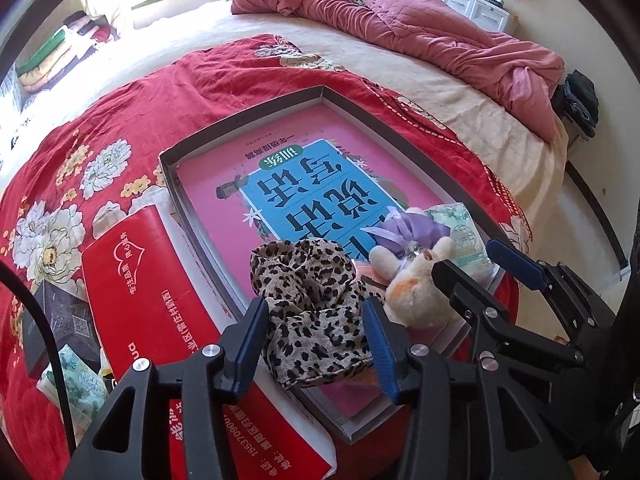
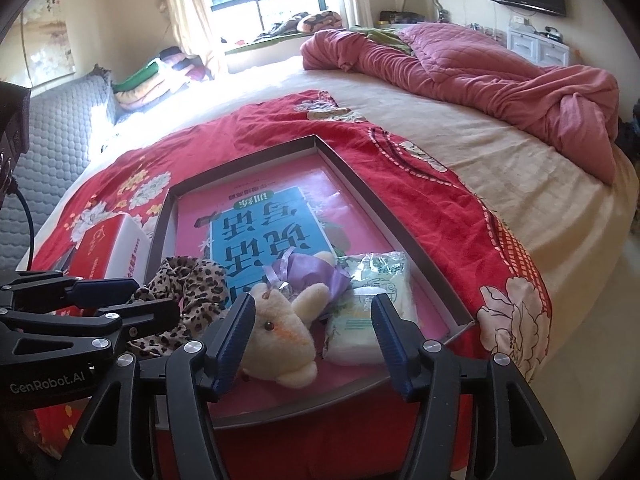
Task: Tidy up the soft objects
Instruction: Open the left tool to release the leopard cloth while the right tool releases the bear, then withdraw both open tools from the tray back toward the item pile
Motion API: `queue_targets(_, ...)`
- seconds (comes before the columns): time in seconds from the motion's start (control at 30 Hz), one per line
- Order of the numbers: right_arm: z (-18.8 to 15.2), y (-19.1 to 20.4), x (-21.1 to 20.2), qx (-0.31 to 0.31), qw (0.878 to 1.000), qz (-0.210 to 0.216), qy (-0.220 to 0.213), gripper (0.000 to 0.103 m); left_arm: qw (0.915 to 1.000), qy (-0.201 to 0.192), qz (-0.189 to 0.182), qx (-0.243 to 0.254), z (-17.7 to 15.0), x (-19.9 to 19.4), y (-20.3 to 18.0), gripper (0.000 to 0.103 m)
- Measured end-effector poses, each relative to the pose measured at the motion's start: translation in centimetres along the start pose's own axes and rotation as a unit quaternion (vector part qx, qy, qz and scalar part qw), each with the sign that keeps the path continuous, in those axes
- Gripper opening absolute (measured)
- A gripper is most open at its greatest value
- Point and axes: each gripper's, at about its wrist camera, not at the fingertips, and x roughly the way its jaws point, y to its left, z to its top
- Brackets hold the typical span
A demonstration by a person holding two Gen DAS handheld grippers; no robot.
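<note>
— Leopard-print fabric scrunchie (image 1: 312, 312) lies between the pads of the left gripper (image 1: 316, 344), whose jaws stand partly apart; the pads are not pressing it, so it looks released.
— Where has it landed?
— Inside the shallow grey cardboard tray (image 1: 240, 120), at the near edge, on the pink-and-blue book (image 1: 288, 184). Just right of the left tongs sits the cream plush toy animal (image 2: 280, 332), between the open jaws of the right gripper (image 2: 314, 344) and near its left pad, unheld as far as I can tell.
— So which step is this?
— Letting go after placing, I'd judge. Beyond the right tongs are a lilac satin pouch (image 2: 308, 276) and a green-printed tissue pack (image 2: 368, 300), already in the tray.
— Next?
— Probably fetching the second green-printed tissue pack (image 1: 76, 384), left of the left tongs, beside the red carton (image 1: 136, 280).
</note>
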Motion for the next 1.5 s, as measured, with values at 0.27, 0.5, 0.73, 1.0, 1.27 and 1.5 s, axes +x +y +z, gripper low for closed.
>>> queue_targets(0.27,0.1,-0.1,-0.5,0.001,1.0,-0.014,-0.014,0.073,0.9998,-0.019,-0.002,-0.007,-0.5,-1.7,0.1,0.062)
queue_targets(0.5,0.1,0.4,-1.1,-0.003,0.999,-0.024,-0.021,0.074,0.9995,-0.03,-0.002,-0.012,-1.4,-3.3,0.5,0.066)
queue_targets(0.73,0.1,1.0,-1.6,-0.009,0.999,-0.03,-0.027,0.074,0.9988,-0.042,0.001,-0.024,-2.4,-4.5,1.4,0.069)
queue_targets(1.0,-0.1,1.5,-2.2,-0.011,0.999,-0.039,-0.031,0.078,0.9977,-0.058,0.004,-0.035,-3.0,-5.9,1.9,0.074)
queue_targets(1.27,-0.2,2.1,-3.3,-0.011,0.998,-0.047,-0.046,0.078,0.9964,-0.069,0.012,-0.048,-3.9,-7.2,3.1,0.077)
queue_targets(1.5,0.0,2.5,-4.8,-0.006,0.996,-0.057,-0.067,0.078,0.9955,-0.076,0.019,-0.052,-4.8,-8.1,3.8,0.077)
